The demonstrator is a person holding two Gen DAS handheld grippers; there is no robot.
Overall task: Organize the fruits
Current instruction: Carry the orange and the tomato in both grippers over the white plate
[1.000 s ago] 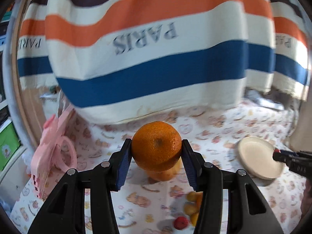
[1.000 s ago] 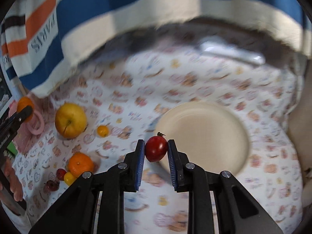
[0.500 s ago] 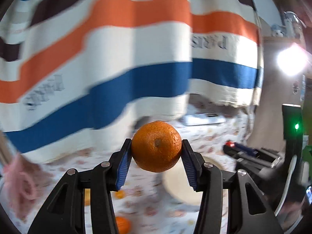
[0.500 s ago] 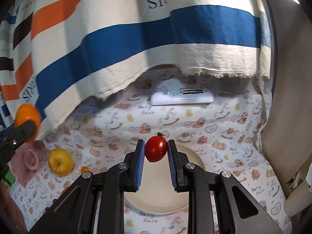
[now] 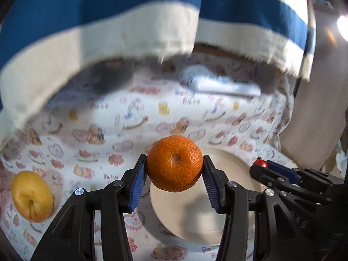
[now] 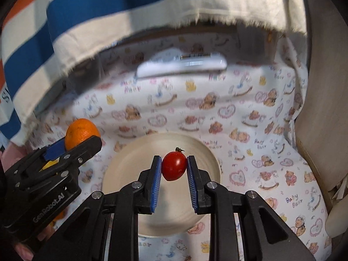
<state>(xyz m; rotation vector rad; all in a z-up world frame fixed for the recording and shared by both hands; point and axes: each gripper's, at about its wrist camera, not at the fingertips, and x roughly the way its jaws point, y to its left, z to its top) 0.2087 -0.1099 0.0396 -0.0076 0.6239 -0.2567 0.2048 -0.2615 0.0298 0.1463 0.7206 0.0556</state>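
Note:
My left gripper (image 5: 174,171) is shut on an orange (image 5: 175,163) and holds it above the near left edge of a cream plate (image 5: 191,219). My right gripper (image 6: 174,169) is shut on a small red tomato (image 6: 174,166) and holds it over the same plate (image 6: 130,169). The left gripper with the orange (image 6: 80,133) shows at the left of the right wrist view. The right gripper with the tomato (image 5: 260,163) shows at the right of the left wrist view. A yellow apple (image 5: 31,195) lies on the patterned cloth to the left.
A striped blue, white and orange towel (image 6: 97,21) hangs over the back of the table. A white flat device (image 6: 180,65) lies under its edge beyond the plate. A beige upright panel (image 6: 326,87) bounds the right side.
Both grippers have swung down and toward the plate, each still holding its fruit. The left gripper has come in from the left, so the plate now lies right under the orange.

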